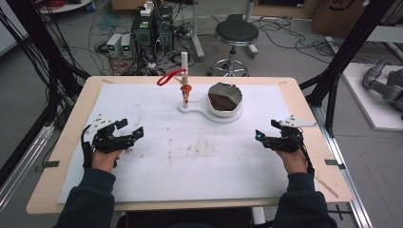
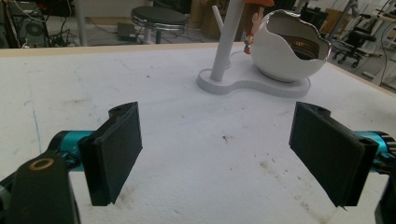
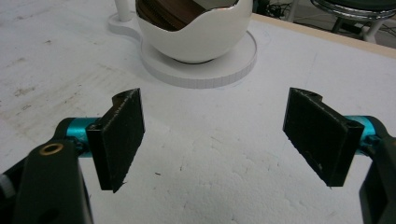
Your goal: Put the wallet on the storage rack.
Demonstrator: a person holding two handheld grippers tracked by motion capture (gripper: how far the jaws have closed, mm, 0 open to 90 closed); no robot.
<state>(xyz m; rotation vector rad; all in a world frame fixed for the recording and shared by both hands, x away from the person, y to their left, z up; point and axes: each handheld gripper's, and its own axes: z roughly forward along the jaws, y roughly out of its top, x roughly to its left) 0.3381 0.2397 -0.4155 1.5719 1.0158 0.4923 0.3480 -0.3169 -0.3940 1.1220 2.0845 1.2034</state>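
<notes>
A white eggshell-shaped bowl with a dark brown inside sits on a white flat base at the far middle of the table. From that base rises a white post that carries a red loop and a small orange figure. My left gripper rests open at the left of the white mat, with nothing between its jaws. At the right, my right gripper is open and empty too. The bowl and post lie ahead in the left gripper view. The bowl stands close ahead in the right gripper view.
A stained white foam mat covers most of the wooden table. Beyond the far edge stand a round stool, computer boxes and tangled cables on the floor. Black frame posts rise at the right.
</notes>
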